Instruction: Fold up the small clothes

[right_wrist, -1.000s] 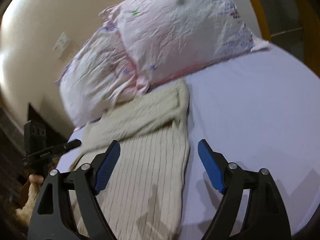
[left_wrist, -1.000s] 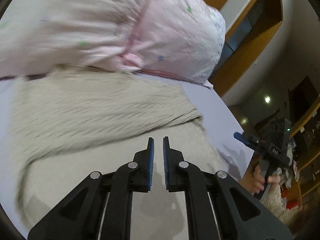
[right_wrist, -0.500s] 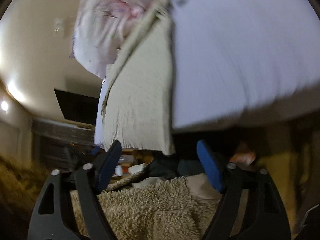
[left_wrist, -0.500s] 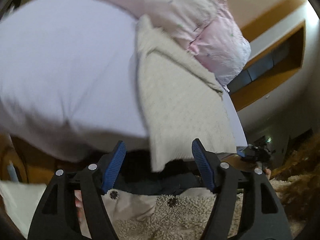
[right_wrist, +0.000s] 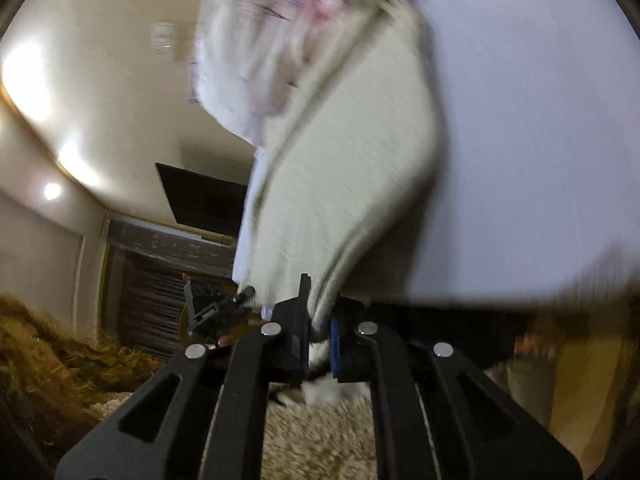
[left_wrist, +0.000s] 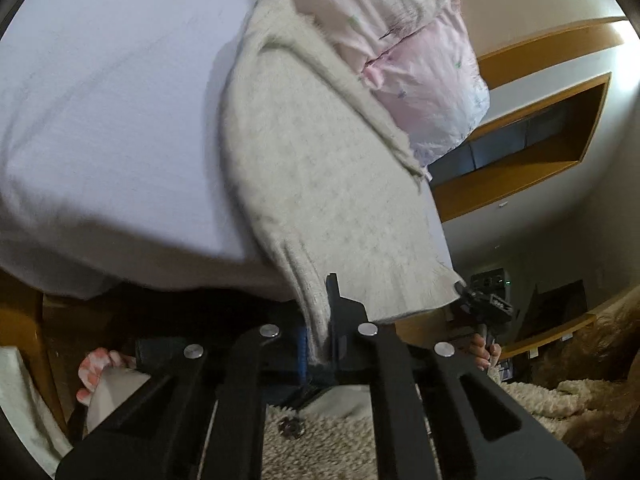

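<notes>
Sweater (left_wrist: 320, 184) lies on the bed (left_wrist: 104, 112) by the pillow (left_wrist: 420, 60), both grippers, left (left_wrist: 318, 344) and right (right_wrist: 320, 332), clamped on its hem corners; fold step starting, next lift evenly and carry toward the pillow

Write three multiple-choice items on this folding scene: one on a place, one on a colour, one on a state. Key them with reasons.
1. Where does the knit garment lie?
A. on the bed, its far end against the pillow
B. on the floor rug
C. inside the wall shelf

2. What colour is the bed sheet?
A. dark green
B. pale lavender
C. orange

3. What is the left gripper doing?
A. open above the pillow
B. shut on nothing
C. shut on the garment's hem

Key: 1 A, it reaches the pillow; 2 B, the sheet reads pale lavender; 3 C, fabric sits pinched between its fingers, as with the right gripper.
</notes>
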Tool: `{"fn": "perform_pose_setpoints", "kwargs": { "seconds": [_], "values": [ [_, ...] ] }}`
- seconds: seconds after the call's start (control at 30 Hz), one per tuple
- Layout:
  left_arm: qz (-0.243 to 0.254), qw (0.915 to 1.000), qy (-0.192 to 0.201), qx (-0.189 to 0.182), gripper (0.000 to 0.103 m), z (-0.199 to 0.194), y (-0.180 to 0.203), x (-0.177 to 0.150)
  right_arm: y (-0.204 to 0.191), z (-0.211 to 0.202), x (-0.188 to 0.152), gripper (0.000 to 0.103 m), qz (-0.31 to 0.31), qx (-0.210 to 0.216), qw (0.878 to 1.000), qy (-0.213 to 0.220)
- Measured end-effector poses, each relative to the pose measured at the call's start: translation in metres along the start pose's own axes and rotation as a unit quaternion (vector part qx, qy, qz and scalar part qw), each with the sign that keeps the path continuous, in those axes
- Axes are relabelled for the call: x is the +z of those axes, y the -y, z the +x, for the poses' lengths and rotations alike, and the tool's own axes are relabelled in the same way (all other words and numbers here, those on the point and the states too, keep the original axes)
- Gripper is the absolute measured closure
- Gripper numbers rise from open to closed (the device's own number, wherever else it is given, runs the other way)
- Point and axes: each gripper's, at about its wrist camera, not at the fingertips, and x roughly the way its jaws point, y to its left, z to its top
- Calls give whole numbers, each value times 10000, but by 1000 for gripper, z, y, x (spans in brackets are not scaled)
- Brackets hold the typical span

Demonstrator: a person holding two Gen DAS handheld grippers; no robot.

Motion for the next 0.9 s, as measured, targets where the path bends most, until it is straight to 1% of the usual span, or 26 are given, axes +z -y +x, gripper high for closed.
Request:
{"fn": "perform_pose_setpoints", "kwargs": {
  "seconds": [0.03,0.07,0.13,0.17,0.2,0.23,0.3,0.33,0.37,0.4,0.43,0.47,0.5,0.57,0.63,0.67,0.7,0.73,0.77,0.8,0.83,0.87,0.9],
  "values": [
    [70,9999,81,-42,96,-4,4,5,-14,-5,10,96,-242,-19,9996,133],
    [204,9995,223,-78,96,-8,13,16,-25,-7,18,96,-415,-12,9989,226],
    [518,9971,546,-51,96,-12,33,47,-51,-12,43,96,-882,-15,9949,495],
    [606,9956,715,-42,96,-12,41,65,-68,-13,62,96,-1167,-71,9907,695],
    [695,9925,1009,-39,96,-11,51,93,-81,-14,80,96,-1379,-129,9864,887],
    [738,9902,1187,3,96,-8,55,112,-92,-10,100,96,-1568,-223,9811,1115],
    [762,9839,1602,216,96,6,61,159,-102,-4,134,96,-1783,-404,9713,1521],
    [726,9807,1768,420,96,20,60,189,-102,1,153,96,-1829,-510,9665,1729],
    [725,9783,1845,598,96,33,59,210,-98,9,178,96,-1812,-736,9603,1988],
    [740,9750,1887,914,96,54,58,236,-94,19,194,96,-1746,-892,9577,2107],
    [720,9735,1869,1099,96,67,55,249,-84,33,218,96,-1560,-1105,9562,2215],
    [673,9724,1807,1316,96,83,49,262,-75,42,231,96,-1425,-1229,9564,2235],
    [538,9726,1665,1532,96,107,40,278,-65,53,246,96,-1274,-1381,9564,2234],
    [367,9743,1414,1714,96,134,27,291,-34,80,271,96,-786,-1831,9569,2115],
    [240,9728,1272,1918,96,151,14,294,-6,102,283,95,-371,-2208,9548,1953],
    [194,9739,1240,1891,96,152,8,293,3,110,286,90,-203,-2387,9519,1908],
    [177,9750,1223,1846,96,151,7,293,9,114,288,88,-76,-2504,9490,1916],
    [160,9772,1183,1756,95,146,6,293,13,115,289,75,1,-2524,9473,1974],
    [137,9787,1156,1690,94,139,3,290,12,113,289,52,-2,-2565,9426,2137],
    [94,9802,1146,1611,83,130,1,289,8,109,287,37,-75,-2631,9362,2330],
    [81,9803,1182,1578,71,119,2,287,0,99,280,9,-213,-2839,9187,2738],
    [88,9790,1278,1585,38,106,5,285,-5,91,273,2,-288,-2940,9055,3047],
    [87,9749,1481,1663,16,87,7,278,-11,83,268,2,-392,-2911,8960,3331]
  ]
}}
